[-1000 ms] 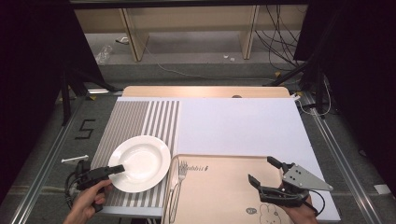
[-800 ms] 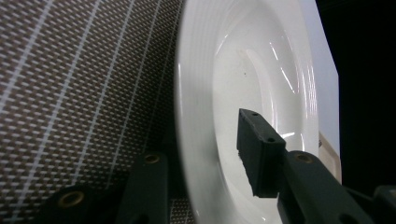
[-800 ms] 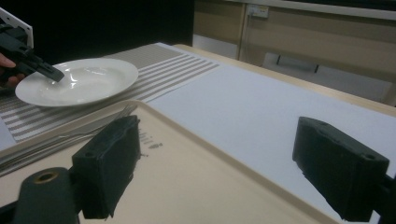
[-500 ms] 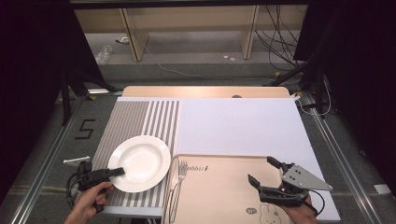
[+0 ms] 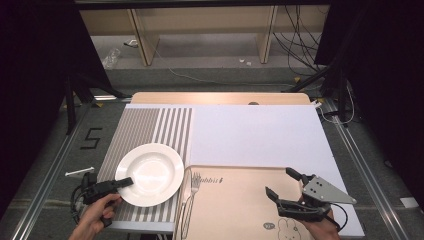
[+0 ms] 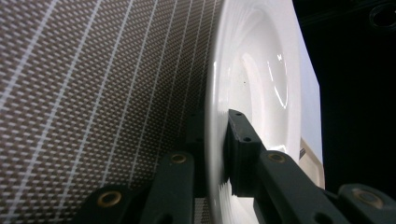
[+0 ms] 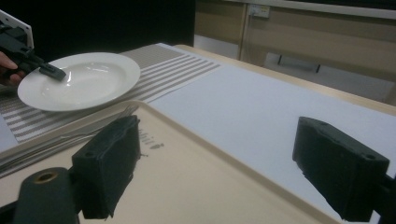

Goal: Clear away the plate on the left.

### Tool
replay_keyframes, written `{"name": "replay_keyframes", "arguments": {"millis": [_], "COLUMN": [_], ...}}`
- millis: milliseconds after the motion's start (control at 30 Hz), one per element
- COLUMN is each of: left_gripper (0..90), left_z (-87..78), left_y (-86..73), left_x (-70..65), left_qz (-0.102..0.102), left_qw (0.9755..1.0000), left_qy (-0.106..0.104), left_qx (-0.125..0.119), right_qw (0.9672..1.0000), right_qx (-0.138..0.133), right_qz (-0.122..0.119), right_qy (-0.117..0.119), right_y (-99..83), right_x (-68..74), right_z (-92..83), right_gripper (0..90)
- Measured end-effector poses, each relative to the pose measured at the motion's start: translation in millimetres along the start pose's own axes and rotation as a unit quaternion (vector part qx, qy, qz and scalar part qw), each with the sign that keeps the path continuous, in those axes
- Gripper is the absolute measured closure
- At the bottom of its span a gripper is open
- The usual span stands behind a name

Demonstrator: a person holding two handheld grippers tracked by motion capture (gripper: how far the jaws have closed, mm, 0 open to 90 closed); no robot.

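A white plate [image 5: 152, 175] rests on the striped mat [image 5: 145, 125] at the front left. My left gripper [image 5: 125, 182] has just been closing, and it is now shut on the plate's near-left rim. In the left gripper view one pad lies inside the plate [image 6: 261, 93] and the other under the rim, with the left gripper [image 6: 217, 140] pressing on both sides. My right gripper [image 5: 279, 181] hangs open over the beige tray [image 5: 235, 200] with nothing between its jaws. From the right gripper [image 7: 224, 158], the plate [image 7: 88, 79] is far off to the left.
A fork [image 5: 192, 187] lies along the tray's left edge, close beside the plate. A white mat [image 5: 255, 135] covers the table's middle and right. The person's hands come in at the front edge. Beyond the table are shelving legs and cables on the floor.
The left gripper's jaws have narrowed onto the plate's rim. The plate, both hands and the right gripper have kept their places.
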State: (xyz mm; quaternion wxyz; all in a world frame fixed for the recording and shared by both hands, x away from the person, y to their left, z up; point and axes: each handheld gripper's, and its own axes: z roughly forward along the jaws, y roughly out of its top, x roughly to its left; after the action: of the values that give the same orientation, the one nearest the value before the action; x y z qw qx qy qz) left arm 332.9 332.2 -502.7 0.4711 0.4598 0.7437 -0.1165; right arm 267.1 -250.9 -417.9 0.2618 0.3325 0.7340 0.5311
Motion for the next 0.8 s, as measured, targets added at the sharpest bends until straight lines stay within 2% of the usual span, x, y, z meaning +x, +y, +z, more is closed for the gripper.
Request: {"name": "replay_keyframes", "arguments": {"millis": [300, 567, 800], "left_gripper": [80.7, 80.5, 80.5], "left_z": [-1.2, -1.4, -2.9], "left_y": [-0.6, -0.9, -1.4], "left_x": [-0.8, -0.6, -4.4], "left_qz": [0.003, -0.013, -0.007], "left_qw": [0.9999, 0.9993, 0.9986], "left_qy": [-0.009, -0.035, -0.052], "left_qx": [0.003, 0.003, -0.001], "right_qw": [1.0000, 1.0000, 1.0000], "right_qx": [-0.001, 0.000, -0.001], "right_qz": [0.000, -0.001, 0.000], "right_qy": [0.002, 0.002, 0.002], "right_y": [0.5, 0.5, 0.5], "right_x": [0.3, 0.3, 0.2], "right_z": [-0.6, -0.7, -0.5], "right_gripper": [15.8, 15.8, 15.8]}}
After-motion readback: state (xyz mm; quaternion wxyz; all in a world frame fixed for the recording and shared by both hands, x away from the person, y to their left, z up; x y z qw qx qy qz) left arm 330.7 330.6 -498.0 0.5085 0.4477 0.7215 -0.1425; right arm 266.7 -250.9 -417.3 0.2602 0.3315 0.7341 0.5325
